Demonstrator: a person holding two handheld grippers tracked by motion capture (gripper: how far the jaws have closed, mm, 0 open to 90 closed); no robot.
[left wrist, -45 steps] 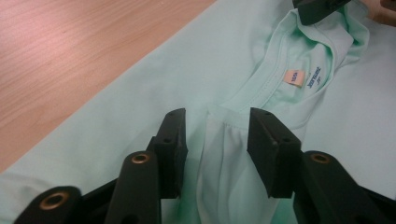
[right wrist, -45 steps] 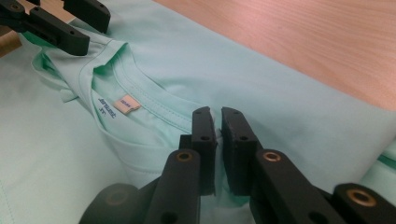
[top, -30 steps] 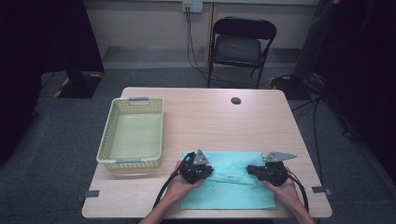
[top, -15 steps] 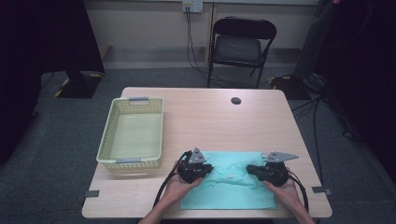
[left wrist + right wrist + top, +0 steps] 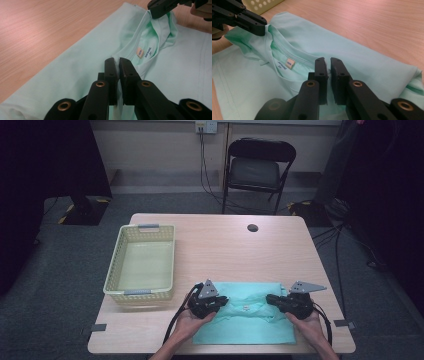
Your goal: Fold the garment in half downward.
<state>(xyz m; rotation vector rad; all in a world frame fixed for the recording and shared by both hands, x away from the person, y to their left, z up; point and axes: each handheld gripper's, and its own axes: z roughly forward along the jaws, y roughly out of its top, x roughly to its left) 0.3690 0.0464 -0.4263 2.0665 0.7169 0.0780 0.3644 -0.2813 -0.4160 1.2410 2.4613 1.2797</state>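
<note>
A mint-green T-shirt (image 5: 245,322) lies folded near the table's front edge, its collar and neck label (image 5: 140,52) facing up. My left gripper (image 5: 224,301) is at the shirt's left shoulder. In the left gripper view its jaws (image 5: 117,61) are shut on a pinch of fabric beside the collar. My right gripper (image 5: 270,298) is at the right shoulder, and in the right gripper view its jaws (image 5: 327,61) are shut on the fabric by the collar's other side. Each gripper view also catches the opposite gripper gripping the collar's far end: the right gripper (image 5: 162,7) and the left gripper (image 5: 249,21).
A pale yellow basket (image 5: 142,292) stands at the table's left, close to my left hand. A small black round thing (image 5: 252,227) lies near the far edge of the wooden table (image 5: 225,250). A black folding chair (image 5: 257,170) stands beyond it.
</note>
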